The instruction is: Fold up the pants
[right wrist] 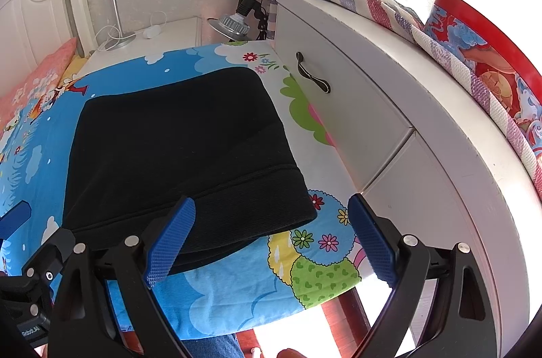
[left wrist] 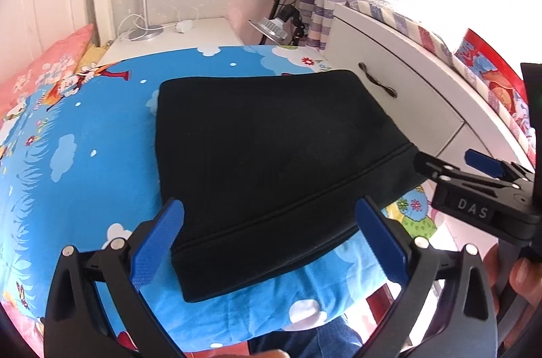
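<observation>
The black pants [left wrist: 271,148] lie folded into a flat rectangle on the blue cartoon bedsheet [left wrist: 95,134], waistband toward me. My left gripper [left wrist: 267,236] is open and empty, hovering over the waistband's near edge. My right gripper [right wrist: 271,236] is open and empty over the pants' [right wrist: 176,138] near right corner and the sheet [right wrist: 237,283]. The right gripper also shows in the left wrist view [left wrist: 481,188] at the right, beside the pants' right corner. The left gripper's blue pad shows at the right wrist view's left edge [right wrist: 13,217].
A white drawer cabinet [right wrist: 355,121] with a dark handle [right wrist: 313,77] stands close along the bed's right side. A white nightstand [left wrist: 176,36] with a lamp base and cables sits behind. A pink pillow [left wrist: 44,66] lies far left. Bed front edge is just below the pants.
</observation>
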`<state>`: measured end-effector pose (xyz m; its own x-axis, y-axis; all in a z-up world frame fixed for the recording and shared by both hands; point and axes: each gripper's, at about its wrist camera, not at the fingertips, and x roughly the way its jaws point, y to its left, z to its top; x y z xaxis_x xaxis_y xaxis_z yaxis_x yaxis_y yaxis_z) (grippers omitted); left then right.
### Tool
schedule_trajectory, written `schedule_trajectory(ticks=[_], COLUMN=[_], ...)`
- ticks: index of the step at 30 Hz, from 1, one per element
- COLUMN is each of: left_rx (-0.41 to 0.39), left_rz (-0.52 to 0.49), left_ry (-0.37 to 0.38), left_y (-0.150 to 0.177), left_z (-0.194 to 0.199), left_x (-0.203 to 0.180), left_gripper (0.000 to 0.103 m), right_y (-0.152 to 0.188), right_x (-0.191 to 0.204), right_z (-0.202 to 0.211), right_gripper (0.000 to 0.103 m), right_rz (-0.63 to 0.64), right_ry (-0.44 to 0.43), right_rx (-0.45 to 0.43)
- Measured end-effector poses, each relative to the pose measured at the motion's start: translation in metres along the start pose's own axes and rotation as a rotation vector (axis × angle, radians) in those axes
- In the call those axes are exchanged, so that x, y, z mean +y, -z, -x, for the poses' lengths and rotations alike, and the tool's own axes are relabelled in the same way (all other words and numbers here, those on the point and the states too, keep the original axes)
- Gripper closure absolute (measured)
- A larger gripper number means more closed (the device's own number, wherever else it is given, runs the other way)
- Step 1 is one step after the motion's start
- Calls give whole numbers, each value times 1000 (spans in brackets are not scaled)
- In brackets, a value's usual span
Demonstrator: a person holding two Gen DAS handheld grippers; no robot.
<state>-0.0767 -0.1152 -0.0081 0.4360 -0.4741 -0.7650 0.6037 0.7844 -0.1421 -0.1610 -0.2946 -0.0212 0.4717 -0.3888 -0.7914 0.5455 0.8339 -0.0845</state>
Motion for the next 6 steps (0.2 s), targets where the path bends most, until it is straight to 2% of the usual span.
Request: schedule_trajectory(ticks=[4,6], left_rx=[-56,-146], left_rz=[20,113], left_ry=[6,-63], left_y=[0,6], left_z=[15,43], left_x=[12,53], left_gripper=[2,2], right_y=[1,1], right_x=[-2,-3], right_z=[1,2], right_gripper=[15,15], right_rz=[-15,-28], right_ry=[-14,-34], right_rx=[-6,-20])
